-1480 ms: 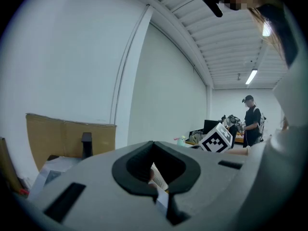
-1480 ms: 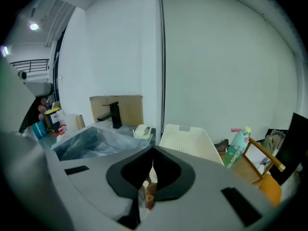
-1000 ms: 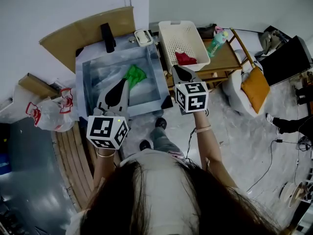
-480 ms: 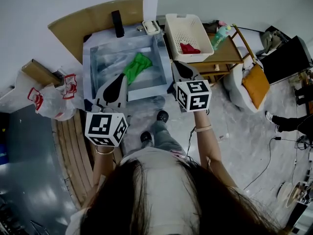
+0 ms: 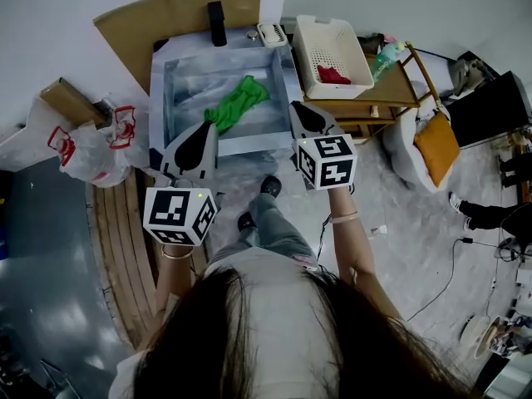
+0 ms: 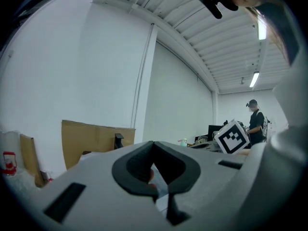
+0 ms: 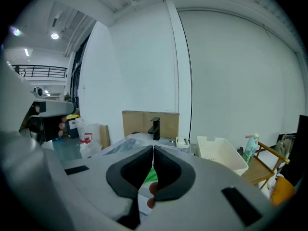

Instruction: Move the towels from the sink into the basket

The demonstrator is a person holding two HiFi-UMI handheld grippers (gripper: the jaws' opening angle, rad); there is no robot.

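Head view: green towel (image 5: 237, 105), one, crumpled in sink (image 5: 160, 90). Red towel (image 5: 333, 75), one, already in basket (image 5: 326, 44). Likely soft, light, limp, perhaps wet and clingy; best pinched at a raised fold near mid-cloth. Grippers, two: left gripper (image 5: 208, 125) and right gripper (image 5: 298, 106), fingers pressed together, nothing held, near sink's front edge.

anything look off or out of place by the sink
Nothing looks spilled or damaged. The only stray item is the green towel, crumpled in the sink, while a red towel lies in the basket.
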